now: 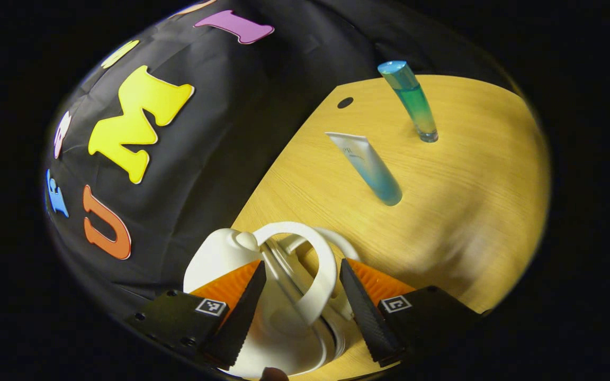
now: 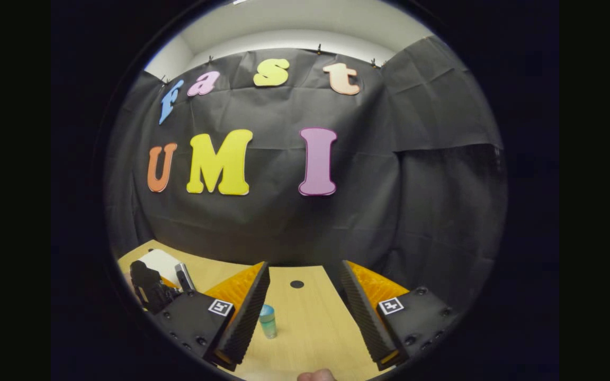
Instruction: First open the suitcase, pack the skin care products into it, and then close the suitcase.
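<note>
1. Black cloth walls the booth behind a pale wood-grain tabletop (image 1: 458, 174), smooth and matte, with a small dark round hole near its far edge.
2. Judging progress: the white suitcase (image 1: 220, 254) sits at the tabletop's edge right under the left gripper (image 1: 302, 296), and I cannot tell whether its lid is lifted at all; nothing looks packed, so opening appears to be the step in hand.
3. The left gripper's jaws stand apart on either side of the suitcase's curved white handle (image 1: 323, 264), a glossy moulded plastic loop; they bracket it without pressing.
4. Two skin care products stand well apart from the suitcase: a soft squeeze tube (image 1: 371, 169), white fading to blue, flat crimped end up, and a slimmer translucent bottle (image 1: 413, 100), teal to yellow-green, with a blue cap.
5. The right gripper (image 2: 302, 312) hangs released over bare wood, the bottle near its left finger.
6. Left to do: packing both and closing.
</note>
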{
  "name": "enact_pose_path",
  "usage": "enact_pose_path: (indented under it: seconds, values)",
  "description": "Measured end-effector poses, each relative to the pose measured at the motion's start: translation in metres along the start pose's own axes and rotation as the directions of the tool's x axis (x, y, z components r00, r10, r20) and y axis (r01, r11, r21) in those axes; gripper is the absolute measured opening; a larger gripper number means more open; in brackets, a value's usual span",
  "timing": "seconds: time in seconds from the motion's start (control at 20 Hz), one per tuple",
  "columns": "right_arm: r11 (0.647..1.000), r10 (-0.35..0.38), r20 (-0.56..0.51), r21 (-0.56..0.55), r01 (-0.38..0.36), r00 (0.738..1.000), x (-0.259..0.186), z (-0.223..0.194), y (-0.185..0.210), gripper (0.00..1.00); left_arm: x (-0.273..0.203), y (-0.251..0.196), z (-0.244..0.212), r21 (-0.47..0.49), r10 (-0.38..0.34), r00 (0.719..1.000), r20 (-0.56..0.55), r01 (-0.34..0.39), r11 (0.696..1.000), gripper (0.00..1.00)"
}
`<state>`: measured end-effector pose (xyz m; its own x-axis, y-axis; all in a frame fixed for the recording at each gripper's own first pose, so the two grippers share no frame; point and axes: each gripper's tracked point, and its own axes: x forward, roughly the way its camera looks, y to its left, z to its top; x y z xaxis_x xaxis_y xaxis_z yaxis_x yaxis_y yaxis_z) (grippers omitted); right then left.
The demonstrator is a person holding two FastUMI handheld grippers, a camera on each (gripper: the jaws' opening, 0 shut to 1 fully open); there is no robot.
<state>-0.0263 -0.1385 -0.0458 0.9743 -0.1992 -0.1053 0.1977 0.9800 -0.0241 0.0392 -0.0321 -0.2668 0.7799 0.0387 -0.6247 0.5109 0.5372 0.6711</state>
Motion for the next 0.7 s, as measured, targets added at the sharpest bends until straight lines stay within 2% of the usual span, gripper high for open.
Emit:
enact_pose_path:
  seconds: [0.1, 0.2, 0.25, 0.3, 0.35, 0.5, 0.7]
  values:
    - [1.0, -0.01, 0.001, 0.003, 0.01, 1.0, 0.0, 0.002, -0.002, 0.81, 0.007, -0.002, -0.002, 0.02, -0.007, 1.0, -0.023, 0.007, 1.0, 0.84]
    - [1.0, -0.015, 0.001, 0.004, 0.015, 1.0, -0.001, 0.0, -0.001, 0.81, 0.011, -0.009, -0.006, 0.014, -0.031, 0.998, -0.051, 0.032, 0.999, 0.62]
    - [1.0, -0.015, 0.0, 0.005, 0.015, 1.0, -0.001, -0.001, -0.001, 0.81, 0.01, -0.011, -0.006, 0.008, -0.037, 0.998, -0.06, 0.038, 0.999, 0.47]
    - [1.0, -0.016, 0.001, 0.005, 0.016, 1.0, -0.002, -0.001, 0.0, 0.81, 0.008, -0.011, -0.006, 0.012, -0.039, 0.997, -0.061, 0.04, 0.999, 0.4]
    - [1.0, -0.019, 0.002, 0.004, 0.019, 1.0, -0.003, -0.001, 0.0, 0.81, 0.008, -0.01, -0.002, 0.014, -0.038, 0.998, -0.058, 0.039, 0.999, 0.37]
    - [1.0, -0.022, -0.007, 0.007, 0.022, 1.0, -0.005, -0.005, 0.003, 0.81, 0.001, -0.001, 0.01, 0.008, -0.005, 1.0, -0.008, 0.005, 1.0, 0.17]
    - [1.0, -0.02, -0.003, 0.007, 0.02, 1.0, -0.007, -0.003, 0.009, 0.81, -0.01, 0.008, 0.021, -0.096, -0.005, 0.998, 0.058, 0.011, 0.995, 0.05]
